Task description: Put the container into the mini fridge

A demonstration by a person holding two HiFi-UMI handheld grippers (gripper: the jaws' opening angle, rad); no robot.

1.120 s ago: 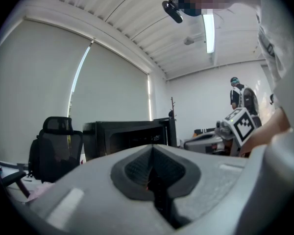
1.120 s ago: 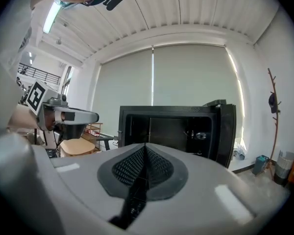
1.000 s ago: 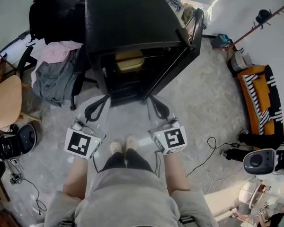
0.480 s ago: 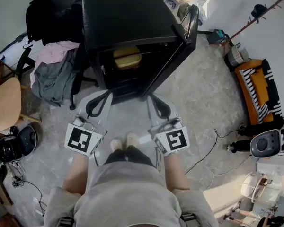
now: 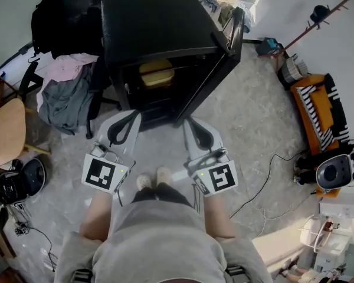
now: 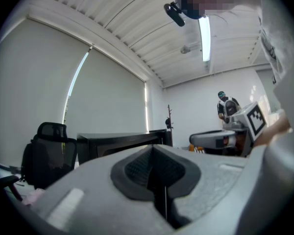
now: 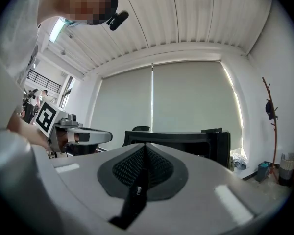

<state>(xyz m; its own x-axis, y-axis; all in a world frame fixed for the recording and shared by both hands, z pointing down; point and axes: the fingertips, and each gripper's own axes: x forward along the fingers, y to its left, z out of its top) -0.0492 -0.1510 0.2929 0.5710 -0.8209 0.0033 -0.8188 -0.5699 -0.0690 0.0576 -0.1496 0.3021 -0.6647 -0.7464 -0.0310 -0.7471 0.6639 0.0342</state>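
Note:
The black mini fridge (image 5: 156, 25) stands ahead of me with its door (image 5: 215, 66) swung open to the right. A yellow container (image 5: 156, 72) sits on a shelf inside it. My left gripper (image 5: 131, 117) and right gripper (image 5: 189, 122) hang low in front of the fridge opening, apart from the container. Both are shut with nothing between the jaws. In the left gripper view the left gripper (image 6: 153, 151) points at the fridge (image 6: 120, 143), and the right gripper (image 7: 144, 148) in its own view does the same.
An office chair draped with clothes (image 5: 65, 93) and a black bag (image 5: 68, 10) stand left of the fridge. A wooden table (image 5: 3, 131) and a robot vacuum (image 5: 12, 181) are further left. An orange striped sofa (image 5: 318, 114) and floor cables (image 5: 265, 181) lie to the right.
Both grippers stay shut and nearly still in front of the fridge. The head view has shifted slightly; the container stays on its shelf.

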